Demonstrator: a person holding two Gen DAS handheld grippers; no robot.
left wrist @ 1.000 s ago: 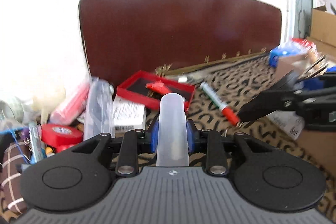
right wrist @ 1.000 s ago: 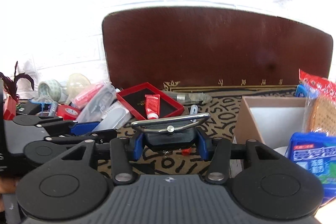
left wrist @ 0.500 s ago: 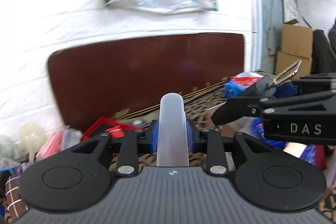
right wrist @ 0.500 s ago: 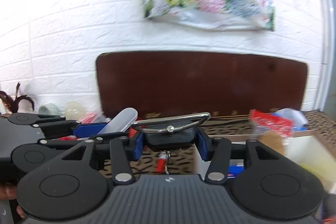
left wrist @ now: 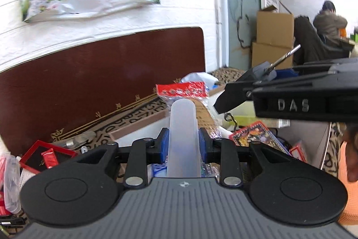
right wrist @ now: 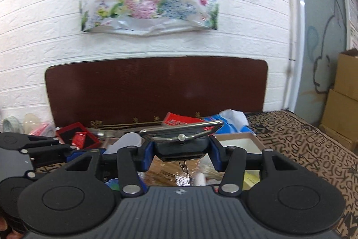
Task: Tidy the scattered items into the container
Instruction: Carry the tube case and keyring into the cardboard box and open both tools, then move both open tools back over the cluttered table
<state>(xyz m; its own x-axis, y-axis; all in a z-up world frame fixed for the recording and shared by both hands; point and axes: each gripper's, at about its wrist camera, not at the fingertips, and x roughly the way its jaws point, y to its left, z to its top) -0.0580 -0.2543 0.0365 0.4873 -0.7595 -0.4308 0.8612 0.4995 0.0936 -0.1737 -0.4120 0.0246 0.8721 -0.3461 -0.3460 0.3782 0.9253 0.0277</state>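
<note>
1. A table covered with a brown cloth printed in black letters (right wrist: 313, 149) carries everything; a dark brown wooden board (right wrist: 156, 86) leans on the white brick wall at its far edge.
2. An open brown cardboard box with white inner walls (right wrist: 237, 141), the container, sits near the table's far right part, already holding packets and cards.
3. A red square tray with a black lining (left wrist: 40, 156), with a small red tube in it, lies at the table's far left edge.
4. The right gripper (right wrist: 182, 150) is clenched on a black hanging scale with a metal loop handle (right wrist: 181, 145), held above the box.
5. The left gripper (left wrist: 183, 145) is clenched on a translucent white plastic case with a rounded end (left wrist: 183, 127), held beside the right gripper, over the box's left rim.
</note>
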